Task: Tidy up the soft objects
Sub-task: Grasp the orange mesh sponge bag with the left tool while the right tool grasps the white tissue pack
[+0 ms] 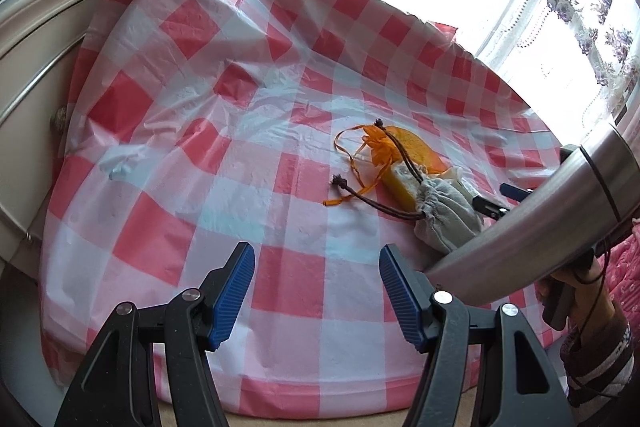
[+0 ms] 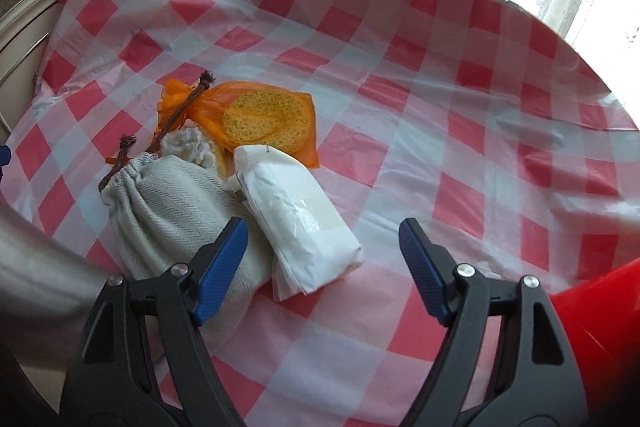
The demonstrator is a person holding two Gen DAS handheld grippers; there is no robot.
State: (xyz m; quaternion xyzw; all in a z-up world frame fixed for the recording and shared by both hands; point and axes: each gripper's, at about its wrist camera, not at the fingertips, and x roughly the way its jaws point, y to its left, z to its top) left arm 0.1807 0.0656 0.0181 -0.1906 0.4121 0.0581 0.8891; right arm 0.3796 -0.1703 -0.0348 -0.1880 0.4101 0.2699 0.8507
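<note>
No sorting is judged done: the grey drawstring pouch, white packet and orange mesh bag lie touching on the checked worktop at 11 o'clock of the spread, empty right claw, while the left claw is likewise spread and empty.

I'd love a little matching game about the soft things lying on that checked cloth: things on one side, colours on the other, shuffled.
Things:
1. drawstring pouch
2. sheer bag holding sponges
3. plastic-wrapped packet
4. drawstring cord

Colours:
A. white
B. brown
C. grey
D. orange

Pairs: 1-C, 2-D, 3-A, 4-B
</note>
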